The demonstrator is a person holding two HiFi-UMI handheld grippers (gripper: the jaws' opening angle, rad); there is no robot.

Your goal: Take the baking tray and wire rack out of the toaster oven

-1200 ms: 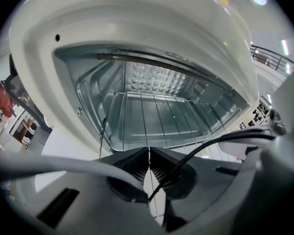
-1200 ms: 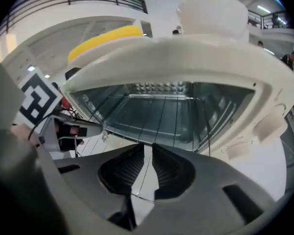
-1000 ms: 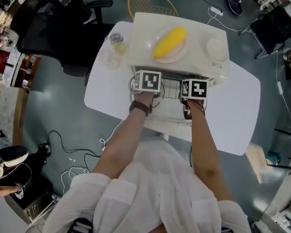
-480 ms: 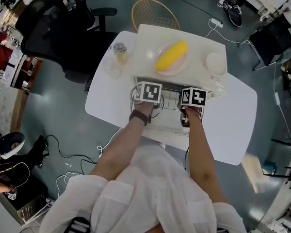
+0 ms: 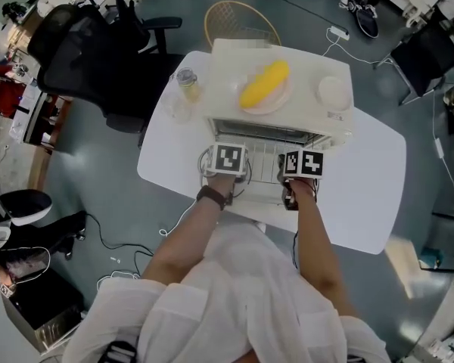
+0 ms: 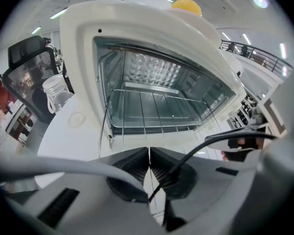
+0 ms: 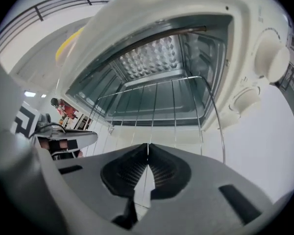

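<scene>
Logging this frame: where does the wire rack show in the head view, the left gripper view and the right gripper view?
Head view: wire rack at centre, just below the mouth of the toaster oven.
Left gripper view: centre, in the open cavity, bars running toward the camera.
Right gripper view: centre, same cavity, bars running toward the camera.
Shared landmark: the yellow item on the oven top, seen in all three.

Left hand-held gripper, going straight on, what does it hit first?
The wire rack: its wires run right up to the left hand-held gripper, whose jaws look shut on its front edge, though depth is unclear.
</scene>
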